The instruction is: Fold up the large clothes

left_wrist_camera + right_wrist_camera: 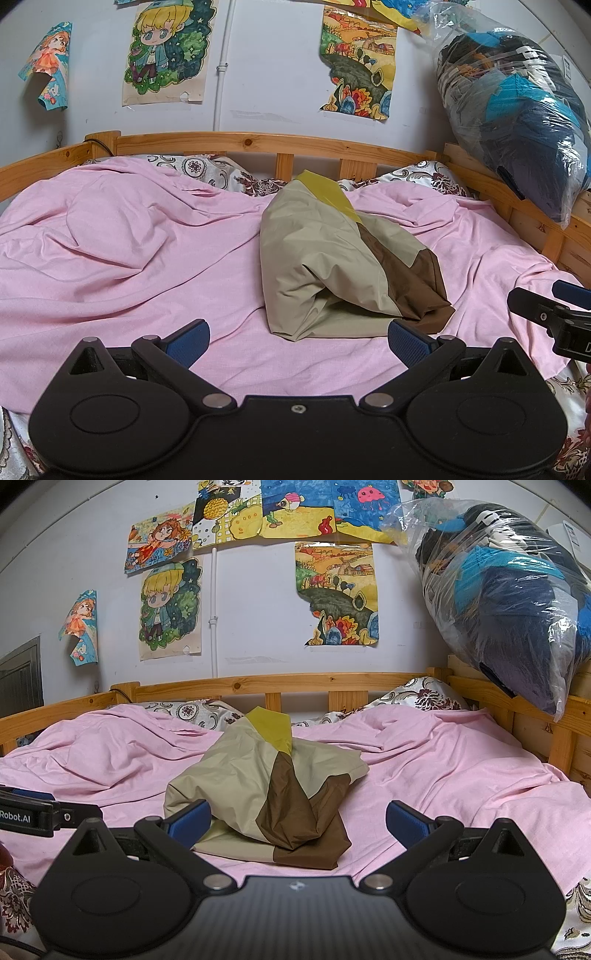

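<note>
Beige, brown and olive-yellow cloth (325, 258) lies in a loosely folded heap on the pink sheet (129, 258) near the middle of the bed, its yellow end toward the wooden headboard rail (258, 142). Left claw (297, 343) hovers just before the heap with its blue-padded jaws spread wide and nothing between them. Right claw (297, 823) stands likewise agape and empty, close to the heap's near edge. A clear plastic bag of dark clothes (517, 602) rests on the right rail. Children's drawings (170, 609) hang on the wall.
</note>
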`<state>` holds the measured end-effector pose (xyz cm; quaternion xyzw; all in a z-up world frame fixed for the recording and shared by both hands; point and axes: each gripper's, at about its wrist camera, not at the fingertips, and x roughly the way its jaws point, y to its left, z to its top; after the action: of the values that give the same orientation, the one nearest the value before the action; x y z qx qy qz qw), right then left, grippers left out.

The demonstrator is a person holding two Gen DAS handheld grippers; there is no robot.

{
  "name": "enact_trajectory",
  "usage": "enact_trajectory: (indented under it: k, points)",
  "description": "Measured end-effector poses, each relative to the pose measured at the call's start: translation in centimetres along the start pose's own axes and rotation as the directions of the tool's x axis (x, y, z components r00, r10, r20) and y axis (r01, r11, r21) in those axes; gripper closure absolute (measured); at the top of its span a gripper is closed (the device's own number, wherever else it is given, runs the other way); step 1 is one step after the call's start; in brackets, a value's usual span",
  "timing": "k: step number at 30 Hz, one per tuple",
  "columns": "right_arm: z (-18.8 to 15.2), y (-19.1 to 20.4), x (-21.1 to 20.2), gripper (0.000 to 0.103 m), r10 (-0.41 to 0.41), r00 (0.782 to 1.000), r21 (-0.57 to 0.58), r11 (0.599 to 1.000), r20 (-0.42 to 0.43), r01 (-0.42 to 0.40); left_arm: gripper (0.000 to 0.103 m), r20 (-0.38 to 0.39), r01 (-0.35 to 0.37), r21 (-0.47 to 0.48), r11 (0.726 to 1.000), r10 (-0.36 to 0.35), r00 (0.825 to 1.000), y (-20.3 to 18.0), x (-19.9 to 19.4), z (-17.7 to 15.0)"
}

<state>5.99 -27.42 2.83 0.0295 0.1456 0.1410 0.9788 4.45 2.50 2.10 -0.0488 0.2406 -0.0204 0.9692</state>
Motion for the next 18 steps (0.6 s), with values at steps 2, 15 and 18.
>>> enact_trajectory:
  k: [2, 15, 18]
  points:
    - [0.0, 0.01, 0.0, 0.0, 0.0, 1.0, 0.0, 1.0, 0.0, 0.0, 0.001, 0.0, -0.001, 0.0, 1.0, 0.001, 1.0, -0.02, 0.0, 0.0]
    - [-0.01, 0.0, 0.01, 0.0, 0.0, 1.0, 0.0, 1.0, -0.001, 0.0, 0.001, -0.004, 0.0, -0.004, 1.0, 0.0, 1.0, 0.01, -0.03, -0.02]
    - [0.0, 0.0, 0.01, 0.0, 0.0, 1.0, 0.0, 1.0, -0.001, 0.0, 0.001, -0.007, 0.005, -0.006, 1.0, -0.005, 1.0, 0.0, -0.09, -0.03]
